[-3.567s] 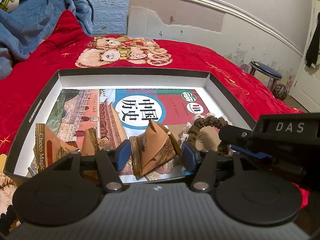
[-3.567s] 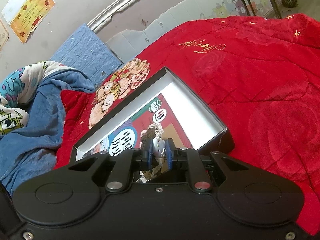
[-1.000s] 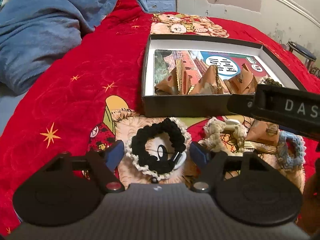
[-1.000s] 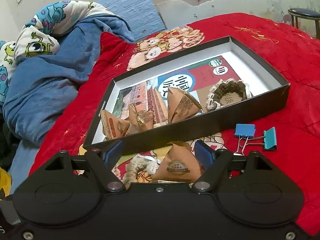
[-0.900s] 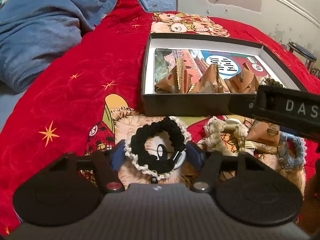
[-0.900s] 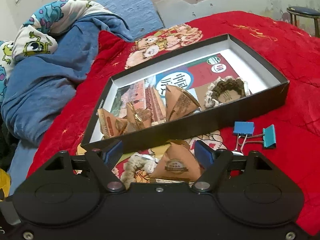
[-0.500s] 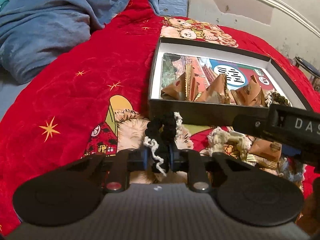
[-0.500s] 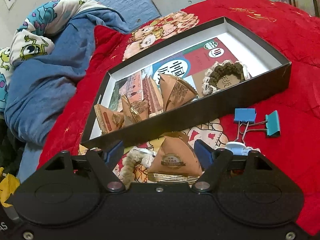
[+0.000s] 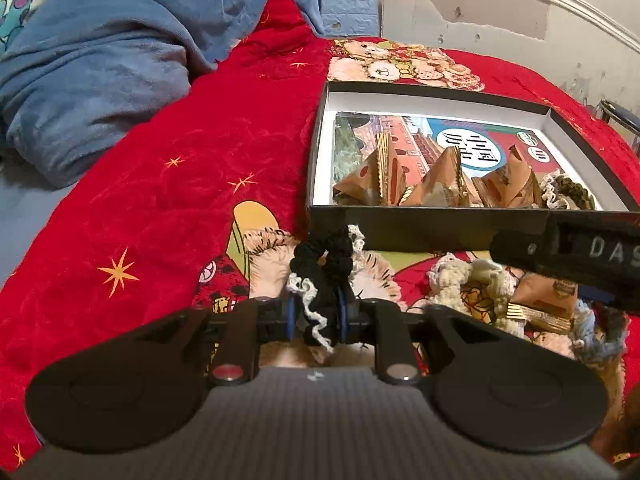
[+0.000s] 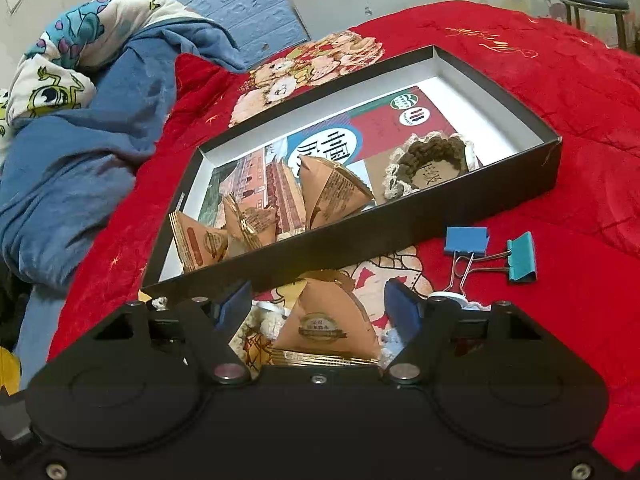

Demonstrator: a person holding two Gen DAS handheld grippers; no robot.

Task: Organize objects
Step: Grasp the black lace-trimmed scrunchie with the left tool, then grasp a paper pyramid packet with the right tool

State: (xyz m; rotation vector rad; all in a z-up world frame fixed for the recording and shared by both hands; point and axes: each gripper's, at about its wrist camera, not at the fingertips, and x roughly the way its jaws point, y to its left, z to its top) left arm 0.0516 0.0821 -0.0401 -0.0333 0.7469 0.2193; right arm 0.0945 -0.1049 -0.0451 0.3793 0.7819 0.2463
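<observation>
My left gripper (image 9: 316, 318) is shut on a black scrunchie with white lace trim (image 9: 326, 258) and holds it just in front of the black box (image 9: 400, 222). The box (image 10: 460, 216) holds a book, three brown pyramid snack packets (image 10: 332, 196) and a brown scrunchie (image 10: 434, 156). My right gripper (image 10: 318, 306) is open around a brown pyramid packet (image 10: 324, 326) that lies on the bed before the box. The right gripper's body (image 9: 568, 252) crosses the left wrist view.
A cream scrunchie (image 9: 468, 280) and a blue scrunchie (image 9: 600, 340) lie on the red quilt near the packet. Two blue binder clips (image 10: 492, 250) lie right of the right gripper. A blue blanket (image 9: 100, 68) is heaped at the left. A stool (image 10: 592, 4) stands beyond the bed.
My left gripper closed on the black scrunchie, squeezed it narrow and lifted it slightly. My right gripper stayed open and moved closer over the brown packet.
</observation>
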